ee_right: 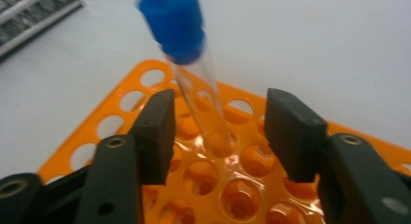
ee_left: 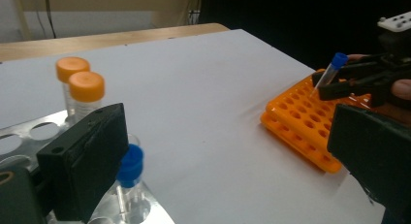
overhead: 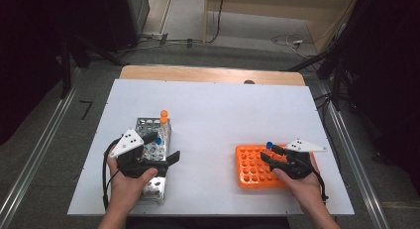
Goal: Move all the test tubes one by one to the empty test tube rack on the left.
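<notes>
Right gripper view: fingers [ee_right: 219, 136] part-open astride blue-cap tube [ee_right: 194, 73] in orange rack [ee_right: 121, 122], no contact; left fingers [ee_left: 232, 156] wide, empty.

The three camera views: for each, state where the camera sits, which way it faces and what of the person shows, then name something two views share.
High view: above the table, looking forward and down; both hands, left gripper, right gripper.
Left gripper view: rides the left gripper over the metal rack, facing the orange rack.
Right gripper view: looks along open jaws flanking the blue-capped tube.
Shared: that tube, in all three.
</notes>
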A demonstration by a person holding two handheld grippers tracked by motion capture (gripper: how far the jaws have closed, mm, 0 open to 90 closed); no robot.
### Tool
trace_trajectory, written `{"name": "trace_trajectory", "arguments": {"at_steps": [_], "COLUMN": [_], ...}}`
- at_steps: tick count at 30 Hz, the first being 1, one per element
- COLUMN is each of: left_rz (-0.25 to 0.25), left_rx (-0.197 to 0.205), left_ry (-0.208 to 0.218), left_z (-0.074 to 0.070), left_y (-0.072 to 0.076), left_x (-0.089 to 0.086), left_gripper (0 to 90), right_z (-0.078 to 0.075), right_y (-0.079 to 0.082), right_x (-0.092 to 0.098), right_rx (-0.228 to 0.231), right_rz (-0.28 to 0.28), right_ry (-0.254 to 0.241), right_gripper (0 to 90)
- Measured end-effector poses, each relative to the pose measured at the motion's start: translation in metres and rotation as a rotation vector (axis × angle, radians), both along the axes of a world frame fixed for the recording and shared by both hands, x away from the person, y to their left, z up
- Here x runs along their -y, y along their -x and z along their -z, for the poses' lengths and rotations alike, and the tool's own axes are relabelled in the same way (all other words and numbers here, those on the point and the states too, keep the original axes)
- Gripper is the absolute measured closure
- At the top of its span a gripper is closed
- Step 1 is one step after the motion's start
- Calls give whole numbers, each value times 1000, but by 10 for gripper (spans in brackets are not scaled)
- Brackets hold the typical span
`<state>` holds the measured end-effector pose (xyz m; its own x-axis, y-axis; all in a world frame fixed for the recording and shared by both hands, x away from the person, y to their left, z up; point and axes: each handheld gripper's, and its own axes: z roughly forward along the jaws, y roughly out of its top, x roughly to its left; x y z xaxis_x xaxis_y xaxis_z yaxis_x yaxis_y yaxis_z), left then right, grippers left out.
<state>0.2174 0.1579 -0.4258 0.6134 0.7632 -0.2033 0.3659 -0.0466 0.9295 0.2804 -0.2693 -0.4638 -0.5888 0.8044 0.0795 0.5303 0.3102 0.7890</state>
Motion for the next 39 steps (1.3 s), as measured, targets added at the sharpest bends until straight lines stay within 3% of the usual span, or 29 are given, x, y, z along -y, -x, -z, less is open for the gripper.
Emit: {"name": "trace_trajectory", "arguments": {"at_steps": [4, 14, 17, 25, 34, 39], "left_rz": [22, 39, 43, 67, 92, 111], "left_rx": [-2, 5, 6, 3, 7, 8], "left_ry": [-2, 0, -1, -9, 2, 2], "left_z": [1, 0, 0, 2, 1, 1], "left_y": [2, 3, 3, 1, 2, 2], "left_x": [9, 17, 18, 25, 32, 39], "left_gripper": [11, 12, 13, 24, 24, 24], "right_z": [3, 4, 4, 1, -16, -21], "right_y": [-3, 0, 1, 2, 13, 19], "right_x": [-2, -14, -16, -11, -9, -11], "right_rx": [-17, 42, 41, 44, 137, 161], "right_rz": [-3, 52, 47, 36, 53, 17], "right_ry": [15, 113, 108, 62, -7, -35], "right_gripper": [574, 694, 746, 751, 750, 751]}}
